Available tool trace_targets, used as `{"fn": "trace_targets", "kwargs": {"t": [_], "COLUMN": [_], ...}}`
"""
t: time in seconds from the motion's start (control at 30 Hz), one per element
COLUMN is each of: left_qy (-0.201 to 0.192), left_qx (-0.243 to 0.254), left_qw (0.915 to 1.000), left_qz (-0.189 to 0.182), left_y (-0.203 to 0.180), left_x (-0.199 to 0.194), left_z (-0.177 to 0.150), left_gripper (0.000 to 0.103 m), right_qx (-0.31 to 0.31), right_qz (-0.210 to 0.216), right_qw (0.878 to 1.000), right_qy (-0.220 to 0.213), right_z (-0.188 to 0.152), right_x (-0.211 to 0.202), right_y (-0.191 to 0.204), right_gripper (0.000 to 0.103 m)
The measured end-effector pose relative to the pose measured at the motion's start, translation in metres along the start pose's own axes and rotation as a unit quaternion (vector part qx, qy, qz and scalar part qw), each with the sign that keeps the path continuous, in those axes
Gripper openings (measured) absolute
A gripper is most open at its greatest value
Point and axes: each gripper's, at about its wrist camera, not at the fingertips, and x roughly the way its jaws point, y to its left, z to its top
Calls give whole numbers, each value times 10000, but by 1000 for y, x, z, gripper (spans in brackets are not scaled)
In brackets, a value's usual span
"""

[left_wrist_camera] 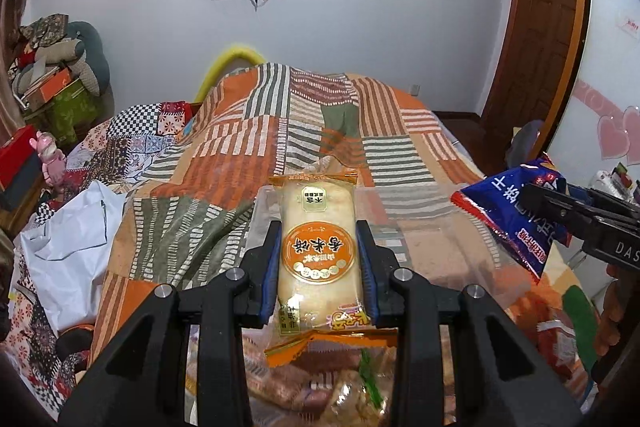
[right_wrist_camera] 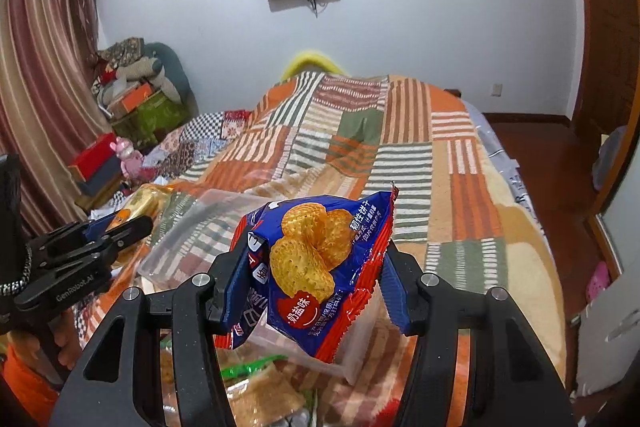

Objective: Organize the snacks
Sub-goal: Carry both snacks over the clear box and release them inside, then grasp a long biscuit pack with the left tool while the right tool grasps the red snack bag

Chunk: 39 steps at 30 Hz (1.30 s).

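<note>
My left gripper (left_wrist_camera: 319, 259) is shut on a pale rice-cracker pack with an orange label (left_wrist_camera: 319, 247), held above the bed. It also shows at the left of the right wrist view (right_wrist_camera: 138, 207). My right gripper (right_wrist_camera: 316, 267) is shut on a blue and red biscuit bag (right_wrist_camera: 316, 267), which also shows at the right of the left wrist view (left_wrist_camera: 516, 215). A clear plastic box (right_wrist_camera: 192, 247) sits on the bed under both packs. Several more snack packs (right_wrist_camera: 256, 387) lie below the grippers.
A bed with an orange, green and white patchwork blanket (left_wrist_camera: 340, 123) fills the middle. A white bag (left_wrist_camera: 68, 251) lies at its left side. Boxes and cushions (left_wrist_camera: 52, 83) are piled in the left corner. A wooden door (left_wrist_camera: 540, 27) stands at the right.
</note>
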Motion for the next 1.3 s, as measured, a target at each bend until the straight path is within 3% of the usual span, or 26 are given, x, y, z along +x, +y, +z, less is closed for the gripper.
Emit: {"fn": "trace_targets", "kwargs": {"t": [0.53,0.97,1.13,1.3], "left_qy": [654,918,823,631], "left_qx": [194,246,127,81], "left_qw": [9977,9955,9965,9980], "left_qz": [-8,43,-11,11], "left_y": [-8,-13,-10,-7], "left_x": [63,70,54,29], "left_z": [-8,-12,-9,-5], "left_gripper": [34,36,54,62], "right_qx": [-279,-255,-223,-271], "right_qz": [79,-13,34,-26], "right_qw": [9942,9930,9946,9963], "right_qy": [1031,1157,1015,810], "right_z": [-6,-3,2,6], "right_x": [56,58,43,21], "right_y": [5,3,0,0], "right_gripper": [53,57,59,62]}}
